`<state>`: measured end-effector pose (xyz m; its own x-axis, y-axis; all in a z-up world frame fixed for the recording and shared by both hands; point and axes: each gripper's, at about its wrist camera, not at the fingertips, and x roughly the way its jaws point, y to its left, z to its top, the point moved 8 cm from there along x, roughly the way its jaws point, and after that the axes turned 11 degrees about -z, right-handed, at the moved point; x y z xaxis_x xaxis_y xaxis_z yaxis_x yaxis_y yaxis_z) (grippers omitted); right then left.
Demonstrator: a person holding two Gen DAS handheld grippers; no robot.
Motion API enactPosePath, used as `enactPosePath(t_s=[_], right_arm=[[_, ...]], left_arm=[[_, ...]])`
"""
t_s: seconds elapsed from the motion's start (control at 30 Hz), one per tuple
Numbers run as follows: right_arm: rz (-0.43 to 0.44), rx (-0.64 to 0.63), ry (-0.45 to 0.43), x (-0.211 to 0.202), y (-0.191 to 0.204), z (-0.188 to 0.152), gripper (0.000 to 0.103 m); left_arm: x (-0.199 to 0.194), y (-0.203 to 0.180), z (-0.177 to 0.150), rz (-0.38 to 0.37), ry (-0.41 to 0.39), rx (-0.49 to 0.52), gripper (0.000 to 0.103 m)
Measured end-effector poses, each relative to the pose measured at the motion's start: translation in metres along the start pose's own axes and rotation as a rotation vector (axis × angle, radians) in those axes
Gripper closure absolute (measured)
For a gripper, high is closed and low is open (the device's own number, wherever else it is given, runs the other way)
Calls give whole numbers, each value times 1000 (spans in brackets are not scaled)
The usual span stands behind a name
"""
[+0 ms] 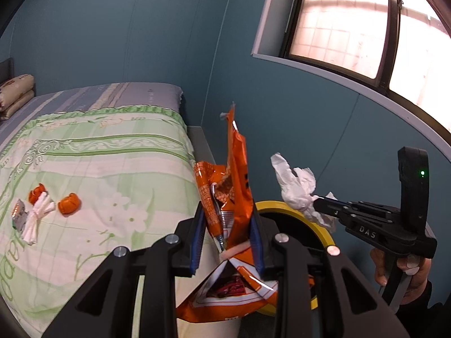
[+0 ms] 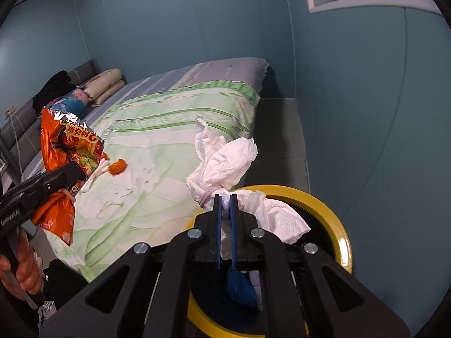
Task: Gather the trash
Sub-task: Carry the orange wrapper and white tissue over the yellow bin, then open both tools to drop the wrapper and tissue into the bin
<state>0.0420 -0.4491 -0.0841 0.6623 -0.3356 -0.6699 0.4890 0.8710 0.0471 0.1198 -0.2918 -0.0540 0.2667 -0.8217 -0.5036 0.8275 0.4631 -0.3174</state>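
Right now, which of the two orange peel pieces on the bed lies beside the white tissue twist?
The far orange peel piece, touching the white tissue twist; the near orange peel piece lies apart.

Bright, washed-out daylight pours through the window (image 1: 352, 28), its panes blown to pink-white. Away from it the wall (image 2: 169, 14) sits dim. Heavy fisheye bending, black corners, focus mostly sharp.

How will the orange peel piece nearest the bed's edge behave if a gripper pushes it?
The orange peel piece looks curled and domed, so it may rock or roll a little rather than slide. It seems thin and hollow, probably light and easily squashed. The quilt beneath looks soft, so it would likely stop quickly.
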Motion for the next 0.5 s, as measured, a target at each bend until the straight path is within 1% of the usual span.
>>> enactPosePath(t_s=[0.13,0.3,0.5], right_arm=[[-15,25,27,11,-13,-5,98],[-17,56,61,23,-25,-13,98],[-34,87,90,36,-42,-21,98]], left_arm=[[26,-8,-9,-45,43,-15,76],[53,-21,-25,-79,98,-2,76],[85,-34,-46,-127,164,-19,76]])
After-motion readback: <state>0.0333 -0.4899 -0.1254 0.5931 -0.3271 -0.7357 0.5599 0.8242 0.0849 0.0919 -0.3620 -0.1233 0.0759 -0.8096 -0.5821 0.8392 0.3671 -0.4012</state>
